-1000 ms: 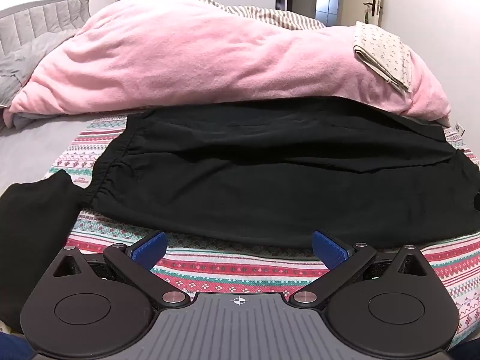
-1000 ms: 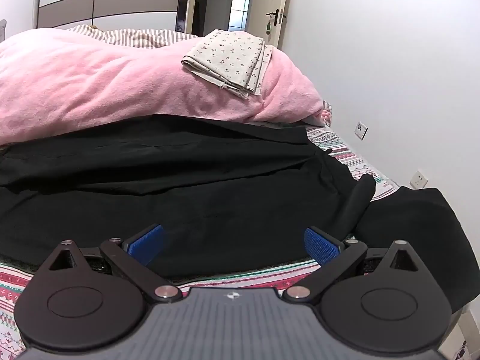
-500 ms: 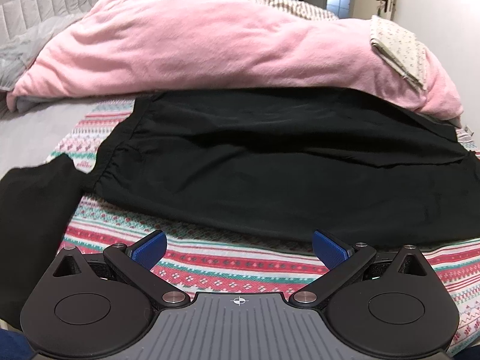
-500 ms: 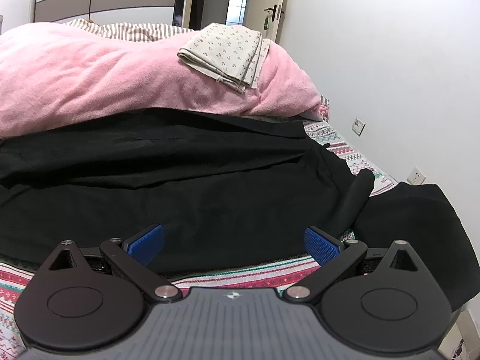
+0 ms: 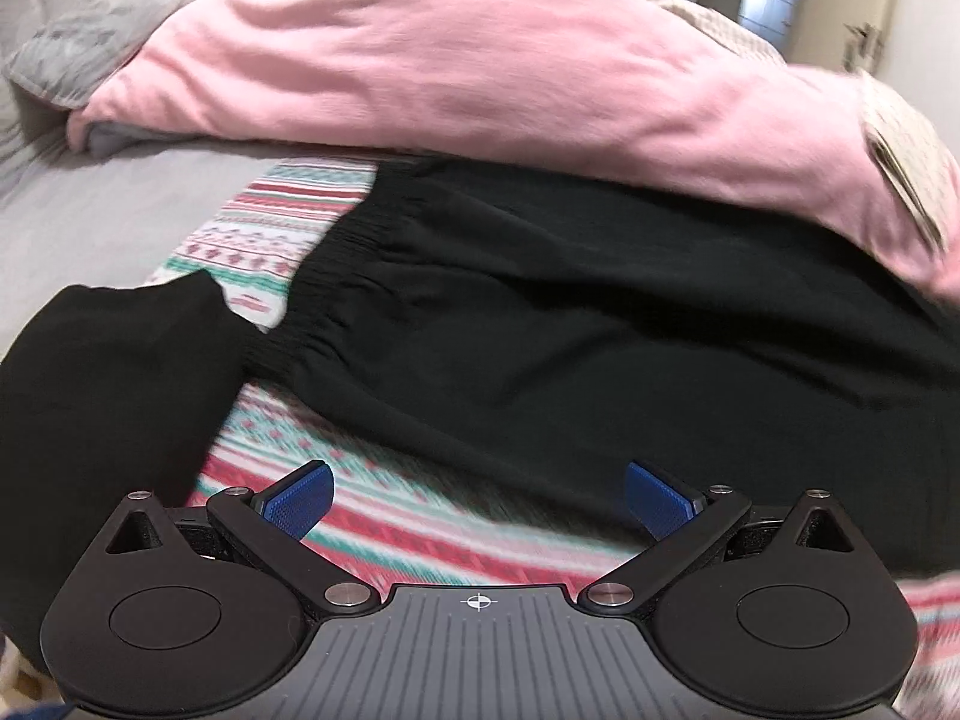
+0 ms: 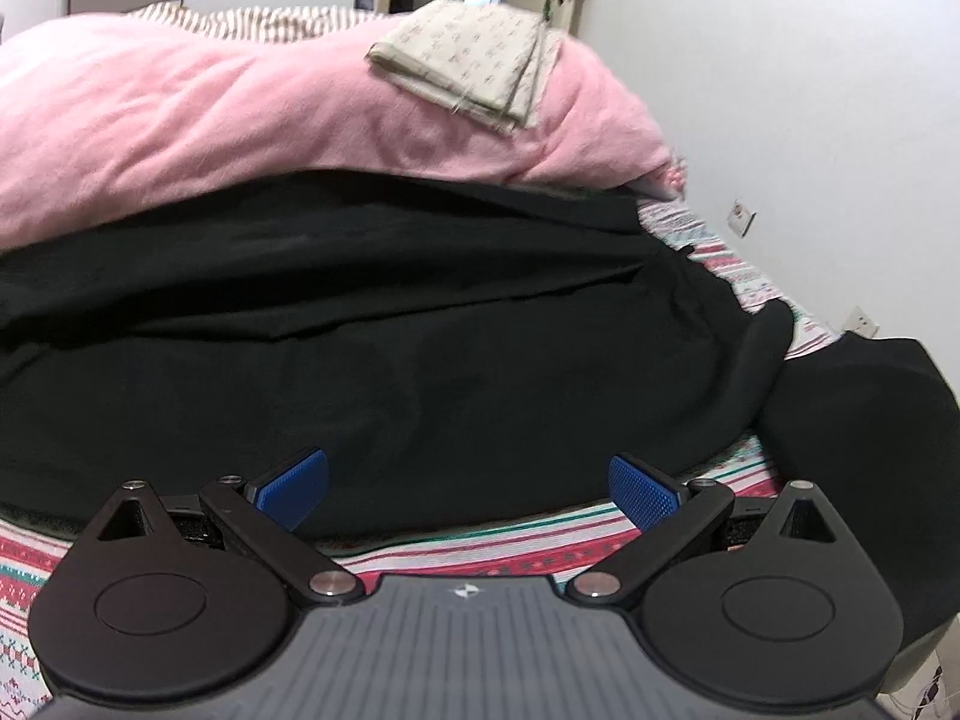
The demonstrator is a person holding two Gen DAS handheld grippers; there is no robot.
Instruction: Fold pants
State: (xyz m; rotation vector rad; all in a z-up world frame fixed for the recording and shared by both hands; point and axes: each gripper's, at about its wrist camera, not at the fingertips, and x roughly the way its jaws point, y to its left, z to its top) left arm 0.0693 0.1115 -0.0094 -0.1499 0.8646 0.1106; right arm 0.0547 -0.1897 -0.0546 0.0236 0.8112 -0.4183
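Left wrist view vs earlier: camera sits lower and closer to the bed, frame is motion-blurred; waistband of the black pants reads larger and nearer the middle.
Right wrist view vs earlier: nearly the same framing, slightly closer; pants lie as before.
Left gripper: jaws spread wide, nothing between the blue pads, hovering over the striped blanket just short of the pants' near edge.
Right gripper: jaws spread wide, holding nothing, tips over the pants' near hem.
Pants location: flat across the blanket, waistband toward the bed's left side, legs toward the right edge, far edge tucked against the pink duvet.
Left view only: elastic waistband; second black garment at the near left corner, touching the waistband; grey sheet beyond.
Right view only: leg ends; another black piece at the near right corner; folded patterned cloth on the duvet; wall close to the bed's right edge.
Open room: bare blanket strip along the near edge in front of both grippers.
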